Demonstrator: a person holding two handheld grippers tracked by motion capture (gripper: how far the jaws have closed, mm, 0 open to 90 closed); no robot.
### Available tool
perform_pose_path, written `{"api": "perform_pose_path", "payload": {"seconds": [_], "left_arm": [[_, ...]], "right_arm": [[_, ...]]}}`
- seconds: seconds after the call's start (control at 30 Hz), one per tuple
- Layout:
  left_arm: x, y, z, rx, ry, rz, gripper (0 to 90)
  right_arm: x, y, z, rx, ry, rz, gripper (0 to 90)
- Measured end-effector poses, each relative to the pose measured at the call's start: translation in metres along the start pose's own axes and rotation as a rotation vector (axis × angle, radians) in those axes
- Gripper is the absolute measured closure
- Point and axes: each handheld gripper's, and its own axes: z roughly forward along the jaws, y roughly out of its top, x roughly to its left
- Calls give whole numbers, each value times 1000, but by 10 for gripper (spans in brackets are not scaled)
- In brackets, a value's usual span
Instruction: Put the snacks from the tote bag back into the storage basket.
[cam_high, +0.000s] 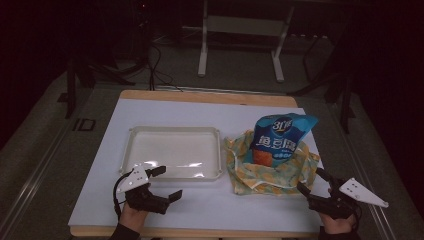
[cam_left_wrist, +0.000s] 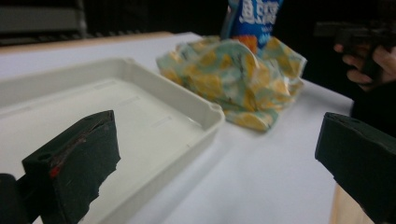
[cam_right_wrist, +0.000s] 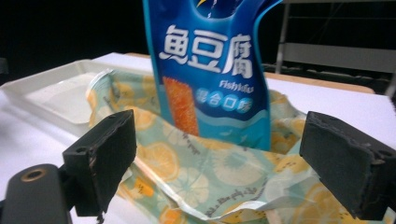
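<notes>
Right gripper view: blue snack packet (cam_right_wrist: 210, 79), base hidden inside patterned bag (cam_right_wrist: 187, 172).

A blue snack packet (cam_high: 281, 136) printed with white characters and an orange food picture stands upright inside a crumpled bag (cam_high: 272, 167) patterned with yellow lemons on pale green (its mouth gapes open toward the table's near edge). The bag lies just beside a white tray (cam_high: 171, 152), at the table's right.
</notes>
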Motion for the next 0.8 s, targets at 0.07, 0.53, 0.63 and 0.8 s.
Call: {"api": "perform_pose_path", "payload": {"seconds": [0.07, 0.53, 0.63, 0.8], "left_arm": [[-2, 1, 1, 11, -15, 12, 1], [-3, 1, 6, 36, -79, 15, 1], [-3, 1, 8, 57, -83, 11, 1], [-5, 3, 9, 33, -95, -15, 1]], "right_arm": [[1, -1, 2, 25, -2, -6, 106], [5, -5, 0, 108, 32, -37, 126], [7, -5, -4, 101, 34, -61, 109], [10, -5, -5, 116, 91, -59, 109]]}}
